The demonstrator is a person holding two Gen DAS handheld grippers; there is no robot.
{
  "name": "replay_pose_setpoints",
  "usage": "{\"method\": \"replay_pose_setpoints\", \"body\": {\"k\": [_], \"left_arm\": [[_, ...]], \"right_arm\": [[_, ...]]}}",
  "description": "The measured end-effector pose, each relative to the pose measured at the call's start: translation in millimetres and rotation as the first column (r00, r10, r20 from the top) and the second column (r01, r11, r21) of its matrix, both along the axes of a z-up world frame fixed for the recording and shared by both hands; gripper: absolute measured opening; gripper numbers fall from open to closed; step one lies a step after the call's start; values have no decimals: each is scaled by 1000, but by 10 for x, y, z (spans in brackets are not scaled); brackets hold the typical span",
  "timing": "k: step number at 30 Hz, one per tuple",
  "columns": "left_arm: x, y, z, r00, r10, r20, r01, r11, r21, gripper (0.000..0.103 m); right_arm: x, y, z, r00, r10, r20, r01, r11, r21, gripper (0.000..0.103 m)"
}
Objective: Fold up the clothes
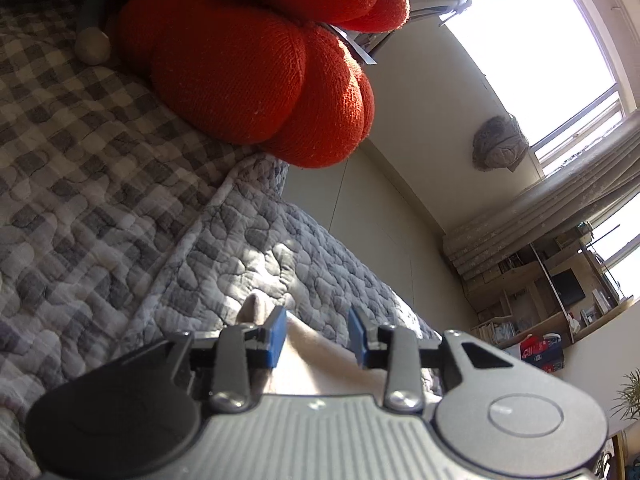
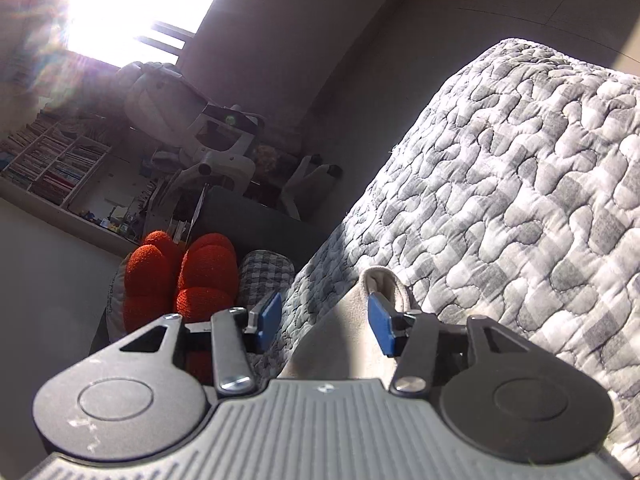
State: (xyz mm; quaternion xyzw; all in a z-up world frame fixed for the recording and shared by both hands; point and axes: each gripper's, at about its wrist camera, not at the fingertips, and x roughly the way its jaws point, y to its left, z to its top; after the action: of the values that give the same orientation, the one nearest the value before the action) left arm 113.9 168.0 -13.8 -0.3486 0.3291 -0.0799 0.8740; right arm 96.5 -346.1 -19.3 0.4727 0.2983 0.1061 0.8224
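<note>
Curtain (image 1: 560, 208) in left view only — bookshelf (image 2: 52, 160) right.

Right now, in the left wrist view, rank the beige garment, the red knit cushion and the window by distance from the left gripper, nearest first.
1. Beige garment, between the open fingers of the left gripper.
2. Red knit cushion, up the checked quilt, upper left.
3. Window, across the room, upper right.

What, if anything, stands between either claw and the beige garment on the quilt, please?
Nothing visible does. The beige garment already lies between the open pads of the left claw, and likewise at the right claw.
</note>
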Motion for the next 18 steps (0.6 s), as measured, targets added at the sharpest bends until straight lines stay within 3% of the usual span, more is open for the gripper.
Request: {"method": "replay_pose_setpoints", "body": {"k": [3,5,7,10,13,14,15,16,18], "left_arm": [[-126,-176,182,997,-18,75,6,987,158,39],[-201,-378,248,991,-66,118,32,963,269,38],[-269,-573,272,982,-117,145,57,928,367,38],[-352,-774,185,973,-175,150,85,878,472,38],[-403,-805,-45,973,-199,115,101,822,560,38],[-436,-766,-131,972,-204,116,99,803,588,36],[-479,-710,-215,969,-213,126,92,785,613,24],[-518,-626,-258,967,-214,137,89,788,609,21],[-571,-393,-206,976,-168,141,65,835,546,15]], "right_arm": [[-75,93,144,999,-12,50,17,995,-98,60],[-116,309,237,996,12,93,11,970,-241,60],[-158,565,326,990,50,132,6,919,-394,60],[-245,991,294,974,140,177,-11,812,-584,60],[-240,1137,115,972,195,133,-52,726,-685,60],[-222,1148,29,974,196,111,-58,695,-717,59],[-204,1158,-57,976,196,89,-65,662,-747,54],[-206,1107,-124,973,209,98,-59,635,-770,52],[-247,954,-119,971,211,113,-57,663,-747,50]]}}
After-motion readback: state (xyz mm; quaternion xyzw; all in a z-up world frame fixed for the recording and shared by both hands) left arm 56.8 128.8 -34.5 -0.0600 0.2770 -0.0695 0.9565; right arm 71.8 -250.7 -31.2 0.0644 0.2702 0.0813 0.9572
